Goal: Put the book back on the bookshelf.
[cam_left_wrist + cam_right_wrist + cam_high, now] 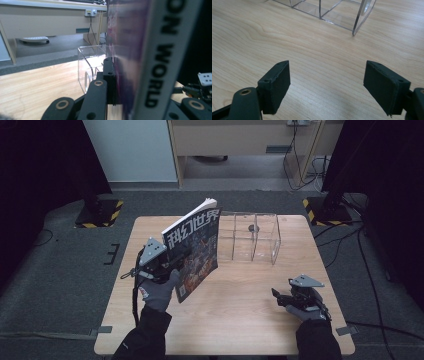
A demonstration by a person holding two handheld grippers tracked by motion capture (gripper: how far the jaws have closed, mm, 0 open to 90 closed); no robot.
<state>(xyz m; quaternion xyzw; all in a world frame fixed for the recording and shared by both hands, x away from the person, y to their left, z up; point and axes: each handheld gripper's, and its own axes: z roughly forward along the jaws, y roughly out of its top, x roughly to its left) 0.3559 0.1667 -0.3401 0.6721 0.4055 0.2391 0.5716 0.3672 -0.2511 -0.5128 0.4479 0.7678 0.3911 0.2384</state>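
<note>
A magazine (197, 247) with a dark illustrated cover and white Chinese title is held upright and tilted above the left half of the wooden table (240, 315). My left gripper (175, 262) is shut on its lower edge near the spine (162, 57), which reads "WORLD" in the left gripper view. A clear acrylic divided holder (250, 237) stands just right of the magazine, at the table's back centre. My right gripper (327, 85) rests low over the table's right front, open, with bare wood between its pads.
The acrylic holder (337, 15) has thin upright partitions and lies ahead of the right gripper. Striped stand bases (100, 212) sit on the floor beyond both back corners of the table. A desk and cables are behind.
</note>
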